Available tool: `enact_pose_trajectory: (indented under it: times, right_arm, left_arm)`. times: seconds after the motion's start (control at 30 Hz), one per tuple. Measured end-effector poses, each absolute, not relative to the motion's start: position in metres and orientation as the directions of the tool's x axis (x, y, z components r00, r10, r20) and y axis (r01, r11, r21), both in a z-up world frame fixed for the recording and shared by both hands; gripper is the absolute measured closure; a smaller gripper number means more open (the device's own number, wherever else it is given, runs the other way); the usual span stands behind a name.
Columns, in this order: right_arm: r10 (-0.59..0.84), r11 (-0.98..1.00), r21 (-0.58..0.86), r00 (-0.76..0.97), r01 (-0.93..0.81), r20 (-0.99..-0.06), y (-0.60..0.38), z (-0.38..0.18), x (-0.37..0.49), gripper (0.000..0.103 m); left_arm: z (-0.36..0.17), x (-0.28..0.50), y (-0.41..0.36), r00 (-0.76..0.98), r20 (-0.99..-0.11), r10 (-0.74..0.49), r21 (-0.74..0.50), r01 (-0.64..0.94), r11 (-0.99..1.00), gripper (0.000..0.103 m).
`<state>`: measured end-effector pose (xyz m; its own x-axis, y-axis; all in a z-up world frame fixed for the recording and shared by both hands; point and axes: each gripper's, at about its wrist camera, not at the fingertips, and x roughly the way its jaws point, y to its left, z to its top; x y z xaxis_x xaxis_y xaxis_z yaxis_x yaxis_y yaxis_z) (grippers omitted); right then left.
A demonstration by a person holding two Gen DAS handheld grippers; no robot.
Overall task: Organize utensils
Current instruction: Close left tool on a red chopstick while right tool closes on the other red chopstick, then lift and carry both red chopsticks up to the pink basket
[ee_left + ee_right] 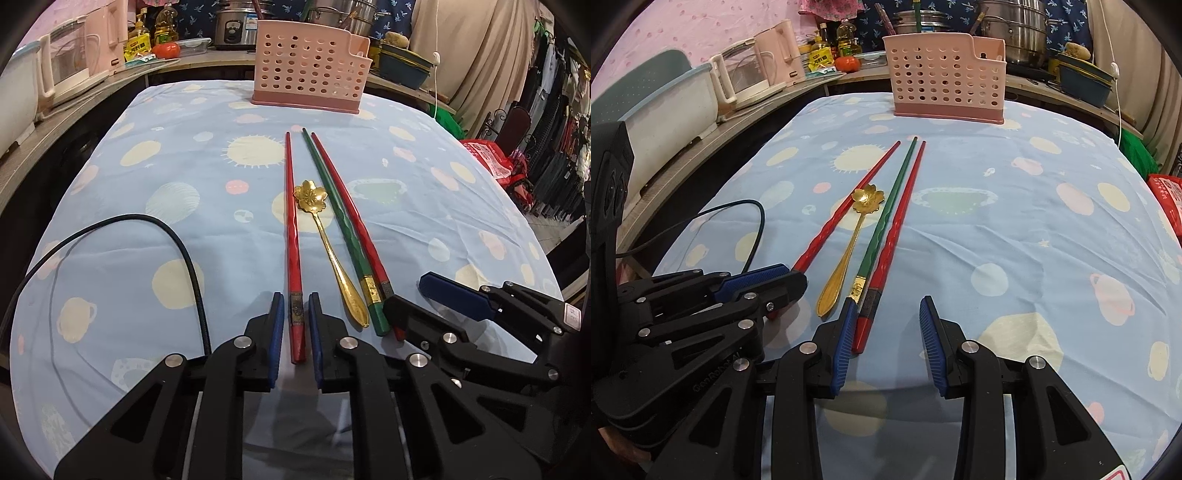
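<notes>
Left tool [296,325] straddling red chopstick [291,236], unclamped

Left tongs [296,325] and right tongs [888,334]: black linkage arms, silver round screws, blue ribbed pads [843,347]; black cable [192,266] at 9 o'clock.

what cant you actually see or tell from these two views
- Inside of the pink perforated plastic utensil holder: both views show only its front wall.
- Thick end of the right-hand red chopstick: in the left wrist view the right gripper covers it.
- Thick end of the left-hand red chopstick: in the right wrist view the left gripper hides it.
</notes>
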<state>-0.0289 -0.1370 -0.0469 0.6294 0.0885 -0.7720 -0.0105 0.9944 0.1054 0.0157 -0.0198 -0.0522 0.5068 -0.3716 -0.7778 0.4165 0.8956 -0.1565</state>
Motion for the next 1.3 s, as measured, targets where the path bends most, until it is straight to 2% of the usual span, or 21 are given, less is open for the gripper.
enact_pose_trajectory:
  times: [0.07,0.43,0.53,0.6,0.93,1.3]
  right_arm:
    - [0.070,0.996,0.086,0.624,-0.004,-0.778,-0.137,-0.050,-0.028,0.073]
    - [0.034,0.997,0.074,0.629,0.038,-0.777,-0.148,-0.049,-0.022,0.073]
    - [0.030,0.997,0.071,0.632,0.040,-0.775,-0.150,-0.050,-0.022,0.083]
    - [0.033,0.996,0.076,0.631,0.042,-0.775,-0.152,-0.049,-0.022,0.096]
    - [0.026,0.994,0.091,0.666,0.062,-0.746,-0.165,-0.033,-0.026,0.096]
    - [0.022,0.989,0.122,0.745,0.080,-0.667,-0.178,0.011,-0.026,0.096]
  left_arm:
    - [-0.052,0.016,-0.020,0.507,-0.777,-0.373,-0.157,0.417,0.895,0.091]
    - [-0.052,0.015,-0.026,0.500,-0.773,-0.390,-0.165,0.435,0.885,0.095]
    - [-0.052,0.014,-0.028,0.497,-0.771,-0.397,-0.168,0.443,0.881,0.095]
    - [-0.052,0.013,-0.030,0.496,-0.771,-0.401,-0.168,0.448,0.878,0.095]
    - [-0.039,0.012,-0.029,0.495,-0.759,-0.422,-0.193,0.448,0.873,0.095]
    - [0.005,0.025,-0.021,0.561,-0.710,-0.425,-0.200,0.418,0.886,0.096]
